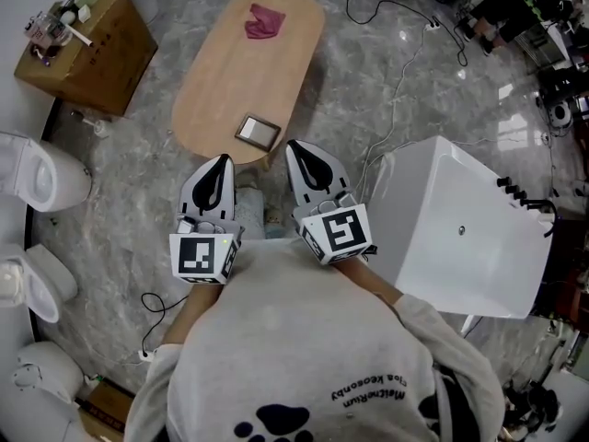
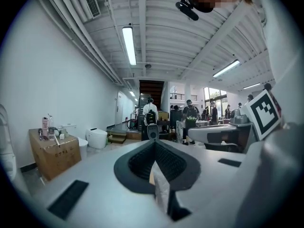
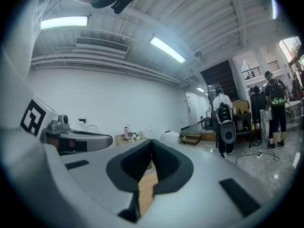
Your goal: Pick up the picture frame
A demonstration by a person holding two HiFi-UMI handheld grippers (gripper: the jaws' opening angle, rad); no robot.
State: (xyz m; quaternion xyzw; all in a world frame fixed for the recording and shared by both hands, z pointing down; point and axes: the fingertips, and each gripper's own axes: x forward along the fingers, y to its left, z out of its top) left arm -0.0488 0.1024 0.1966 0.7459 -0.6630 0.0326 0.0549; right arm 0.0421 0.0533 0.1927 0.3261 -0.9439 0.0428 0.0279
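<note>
The dark-rimmed rectangular picture frame (image 1: 257, 132) lies flat at the near end of the oval wooden worktop (image 1: 216, 81) (a crumpled red cloth (image 1: 263, 21) lies at the far end). The 2 pairs, left tongs (image 1: 221, 162) and right tongs (image 1: 298, 150), are pressed together, empty, near it.

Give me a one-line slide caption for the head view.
Left gripper and right gripper, both shut and empty, hover just short of the picture frame on the oval wooden table.

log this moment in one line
left claw: shut, empty | right claw: shut, empty | picture frame: lying on table, untouched
</note>
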